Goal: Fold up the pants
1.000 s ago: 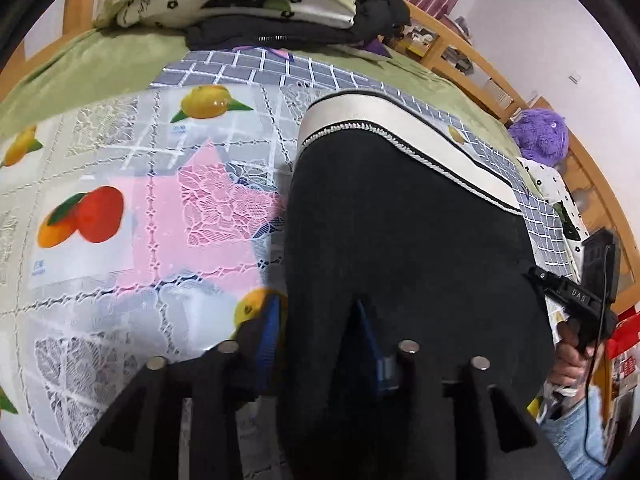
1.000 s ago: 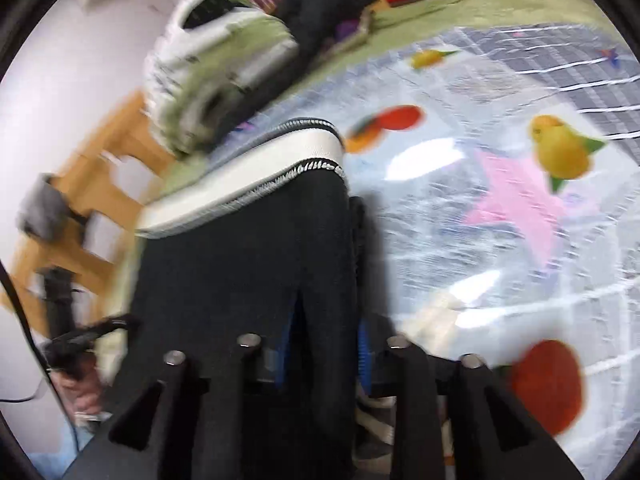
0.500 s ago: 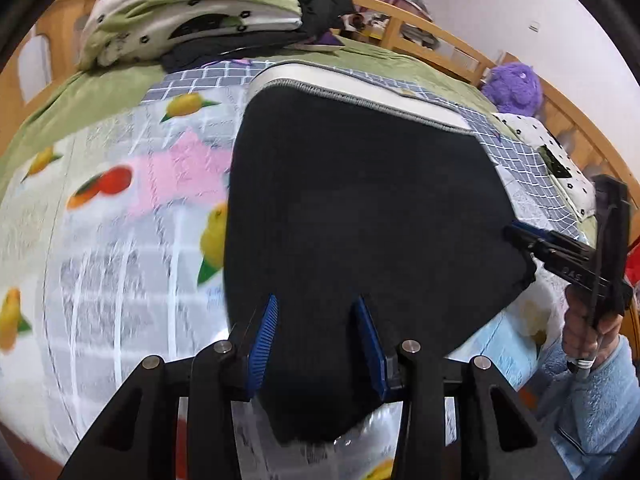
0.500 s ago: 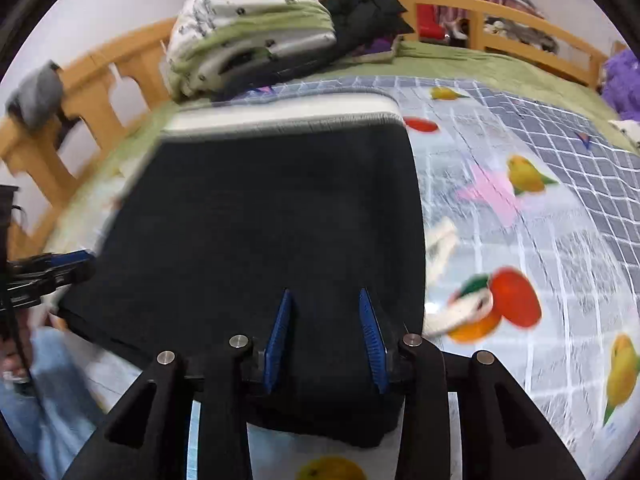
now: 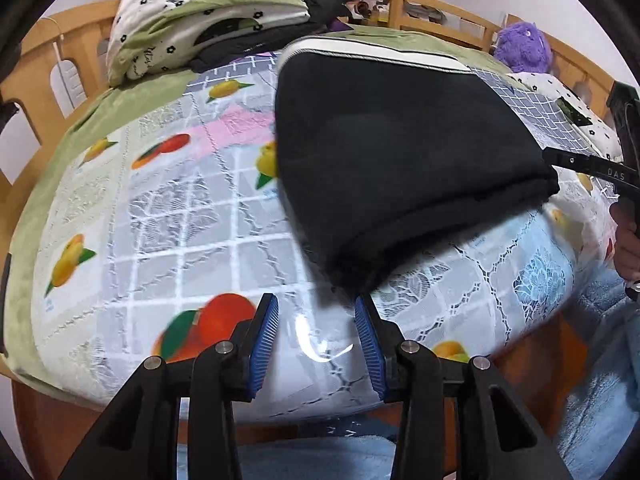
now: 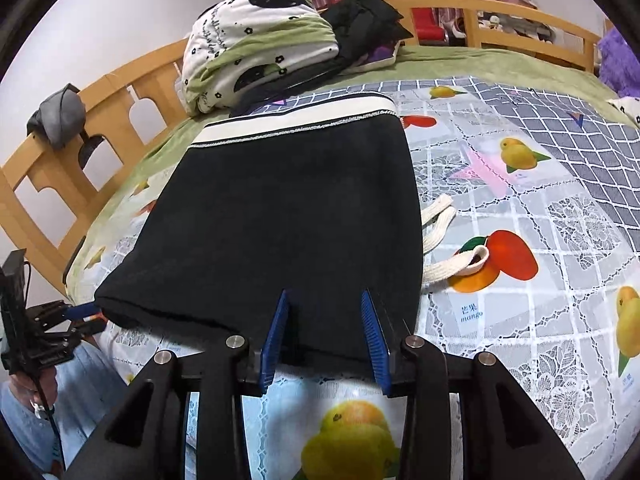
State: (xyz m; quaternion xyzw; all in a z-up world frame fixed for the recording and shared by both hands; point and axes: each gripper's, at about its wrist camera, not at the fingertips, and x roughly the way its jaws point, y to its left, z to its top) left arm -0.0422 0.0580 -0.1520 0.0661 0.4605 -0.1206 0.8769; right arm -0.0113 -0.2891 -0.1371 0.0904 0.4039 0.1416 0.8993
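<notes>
Black pants (image 5: 400, 140) with a white waistband (image 6: 296, 120) lie folded flat on the fruit-print cloth (image 5: 180, 240) over the bed. My left gripper (image 5: 316, 336) is open just off the pants' near corner, with only cloth between its blue pads. Seen from the right wrist, that left gripper (image 6: 86, 316) sits beside the fold's left corner. My right gripper (image 6: 324, 336) is open, its pads standing apart on either side of the pants' (image 6: 280, 220) near edge without pressing it. From the left wrist view the right gripper (image 5: 560, 158) is at the far right corner.
White drawstring cords (image 6: 440, 232) trail out from the pants' right side. A rolled green and white quilt (image 5: 208, 20) and dark clothes (image 6: 364, 16) sit at the back. A wooden rail (image 6: 100, 120) rings the bed, and a purple plush toy (image 5: 524, 48) is at the right.
The pants filled both views close up a second ago; now they lie flat. Both grippers have drawn back toward the near edge, and the left one has come off the fabric.
</notes>
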